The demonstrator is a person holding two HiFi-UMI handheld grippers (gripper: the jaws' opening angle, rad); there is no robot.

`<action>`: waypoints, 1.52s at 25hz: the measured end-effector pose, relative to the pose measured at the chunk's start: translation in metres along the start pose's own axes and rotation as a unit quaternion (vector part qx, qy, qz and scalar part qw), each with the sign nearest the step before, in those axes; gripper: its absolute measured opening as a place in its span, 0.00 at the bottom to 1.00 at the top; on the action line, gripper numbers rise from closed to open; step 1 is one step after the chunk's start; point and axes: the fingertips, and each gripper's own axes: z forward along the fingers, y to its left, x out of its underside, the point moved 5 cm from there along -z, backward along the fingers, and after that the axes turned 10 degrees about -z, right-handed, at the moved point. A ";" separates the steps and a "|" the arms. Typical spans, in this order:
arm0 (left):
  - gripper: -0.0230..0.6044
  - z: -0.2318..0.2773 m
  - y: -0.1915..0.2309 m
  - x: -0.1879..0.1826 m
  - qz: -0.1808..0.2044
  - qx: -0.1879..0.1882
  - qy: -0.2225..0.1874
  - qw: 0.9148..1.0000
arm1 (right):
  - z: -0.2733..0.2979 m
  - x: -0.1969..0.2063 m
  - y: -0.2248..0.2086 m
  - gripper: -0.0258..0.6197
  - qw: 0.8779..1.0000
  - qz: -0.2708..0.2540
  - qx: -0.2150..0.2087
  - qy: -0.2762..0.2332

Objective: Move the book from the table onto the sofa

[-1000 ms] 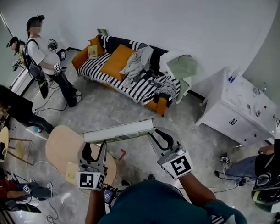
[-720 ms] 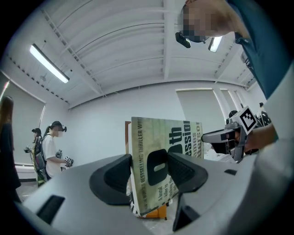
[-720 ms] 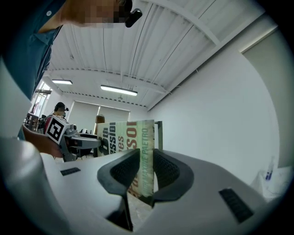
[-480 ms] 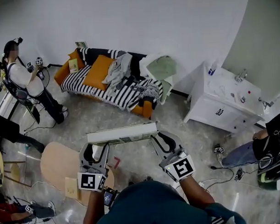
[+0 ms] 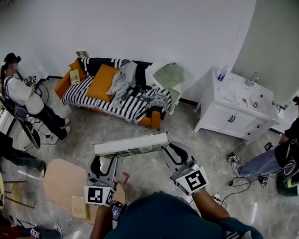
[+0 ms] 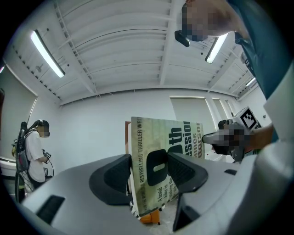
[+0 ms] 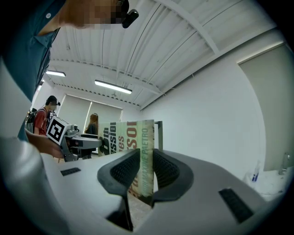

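Head view shows the book (image 5: 131,144) edge-on only. The gripper views show its cover print, partly behind the pads. Left gripper (image 5: 102,156) is clamped on its left end, right gripper (image 5: 174,149) on its right. The book is airborne, off the table (image 5: 58,181) and well apart from the sofa (image 5: 80,92).
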 end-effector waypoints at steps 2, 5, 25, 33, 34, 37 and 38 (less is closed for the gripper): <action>0.43 0.001 0.002 0.001 0.002 0.005 -0.003 1.000 | 0.000 0.000 0.002 0.19 1.000 0.003 0.001 0.004; 0.43 0.005 0.005 0.005 0.000 0.012 -0.003 1.000 | 0.001 0.003 0.002 0.19 1.000 -0.005 0.004 0.015; 0.43 0.163 0.010 0.032 -0.004 -0.026 0.006 1.000 | 0.090 0.065 -0.139 0.19 0.999 0.000 -0.029 -0.013; 0.43 0.214 0.004 0.038 0.004 -0.045 0.016 0.999 | 0.116 0.090 -0.190 0.19 0.999 0.014 -0.043 -0.015; 0.43 0.218 0.006 0.040 0.005 -0.046 0.018 0.999 | 0.120 0.093 -0.191 0.19 0.999 0.018 -0.045 -0.014; 0.43 0.232 0.021 0.044 0.004 -0.050 0.024 0.998 | 0.138 0.102 -0.195 0.19 0.998 0.024 -0.050 -0.011; 0.43 0.237 0.026 0.047 0.002 -0.050 0.026 0.998 | 0.145 0.105 -0.197 0.19 0.998 0.025 -0.049 -0.008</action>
